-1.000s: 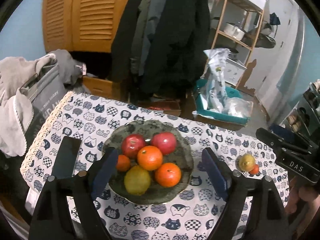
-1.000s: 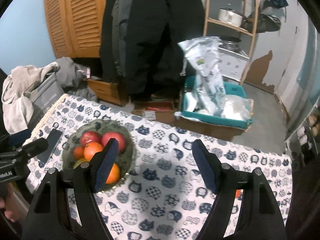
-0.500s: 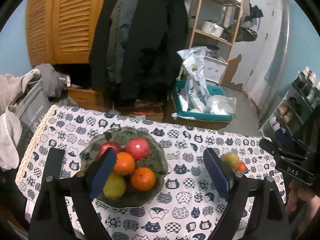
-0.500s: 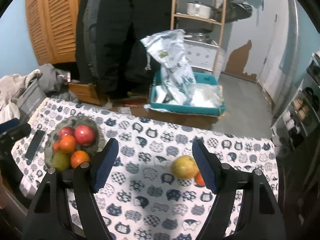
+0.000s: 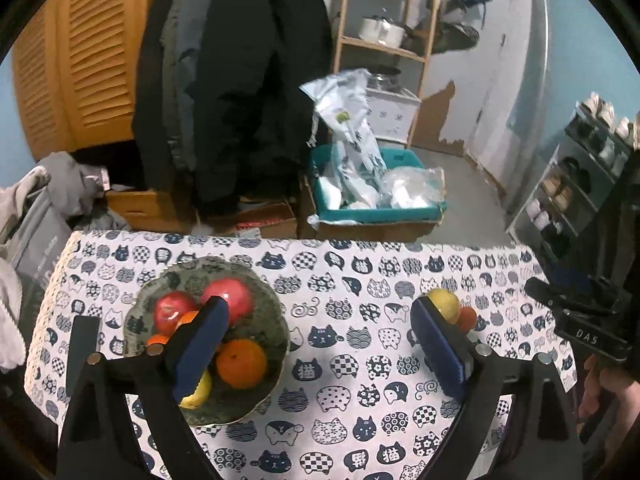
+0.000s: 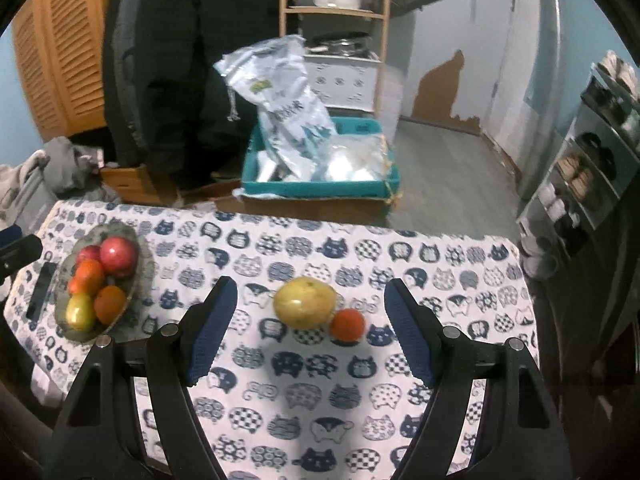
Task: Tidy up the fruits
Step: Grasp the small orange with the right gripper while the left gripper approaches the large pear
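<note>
While your left gripper (image 5: 318, 344) hangs over the cat-print tabletop (image 5: 344, 364), its jaws are opening and nothing lies between them; its left blue pad covers part of the fruit bowl (image 5: 264, 300) in that view. The bowl sits toward the left end of the tabletop and holds two red apples (image 5: 174, 310), oranges (image 5: 241, 363) and a yellow-green fruit (image 6: 79, 312), piled touching one another. Just left of the bowl lies a dark flat phone (image 6: 40, 290). Your right gripper (image 6: 310, 322) has its jaws spread wide and grips nothing. In its wrist view, two loose fruits rest on the tabletop between the pads, apart from both: a large yellow fruit (image 6: 306, 301) and, touching its right side, a small orange fruit (image 6: 347, 324). They lie well apart from the bowl, toward the right end. Past the far edge of the tabletop a teal crate (image 6: 320, 188) of plastic bags sits on the floor, with dark coats (image 5: 244, 80) hanging to its left and a wooden shelf (image 6: 332, 12) behind.
</note>
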The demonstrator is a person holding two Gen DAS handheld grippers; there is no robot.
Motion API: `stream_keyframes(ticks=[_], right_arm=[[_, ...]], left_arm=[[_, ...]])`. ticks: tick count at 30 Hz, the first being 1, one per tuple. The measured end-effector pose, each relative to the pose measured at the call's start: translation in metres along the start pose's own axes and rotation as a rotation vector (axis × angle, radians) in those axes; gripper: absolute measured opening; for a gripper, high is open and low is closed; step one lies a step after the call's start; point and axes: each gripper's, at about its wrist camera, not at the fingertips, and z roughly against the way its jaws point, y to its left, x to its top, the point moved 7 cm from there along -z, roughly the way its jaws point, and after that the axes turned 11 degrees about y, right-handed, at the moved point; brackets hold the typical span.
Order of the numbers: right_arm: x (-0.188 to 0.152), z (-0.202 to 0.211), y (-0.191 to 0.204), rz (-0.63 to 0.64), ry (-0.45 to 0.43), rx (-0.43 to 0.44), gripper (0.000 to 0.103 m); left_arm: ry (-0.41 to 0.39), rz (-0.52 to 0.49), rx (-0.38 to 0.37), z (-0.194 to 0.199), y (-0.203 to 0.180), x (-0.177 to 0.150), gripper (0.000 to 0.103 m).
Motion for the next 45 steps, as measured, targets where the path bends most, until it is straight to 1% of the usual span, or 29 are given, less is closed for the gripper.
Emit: stream_keyframes(ticks=[9,13,19,25,31,37,39,40,45], right_arm=[[-0.012,-0.025,-0.034,-0.055,0.049,-0.018,0.077],[-0.021,-0.047,-0.048,-0.082,0.094,-0.015,0.077],[-0.036,-0.084,-0.059,-0.099,0.166,0.008,0.077],[-0.046,-0.119,-0.06,-0.105,0.226,0.042,0.077],[-0.053,-0.151,-0.058,-0.093,0.281,0.054,0.076],[-0.054,-0.17,-0.057,-0.072,0.304,0.064,0.076],[-0.053,-0.177,-0.055,-0.058,0.311,0.067,0.075],[-0.052,-0.18,-0.054,-0.052,0.315,0.069,0.073],[-0.05,-0.19,-0.057,-0.043,0.328,0.07,0.068]], left_arm=[[0.071,-0.064,-0.007,-0.041,-0.035,-0.002,0.093],[0.099,-0.085,-0.007,-0.06,-0.047,-0.003,0.093],[0.146,-0.113,-0.006,-0.093,-0.065,-0.006,0.093],[0.186,-0.137,0.006,-0.124,-0.075,-0.01,0.093],[0.233,-0.126,-0.017,-0.155,-0.08,-0.016,0.093],[0.258,-0.142,-0.005,-0.178,-0.083,-0.02,0.093],[0.267,-0.138,-0.009,-0.183,-0.084,-0.021,0.093],[0.27,-0.137,-0.011,-0.185,-0.084,-0.021,0.093],[0.28,-0.132,-0.023,-0.192,-0.085,-0.019,0.093]])
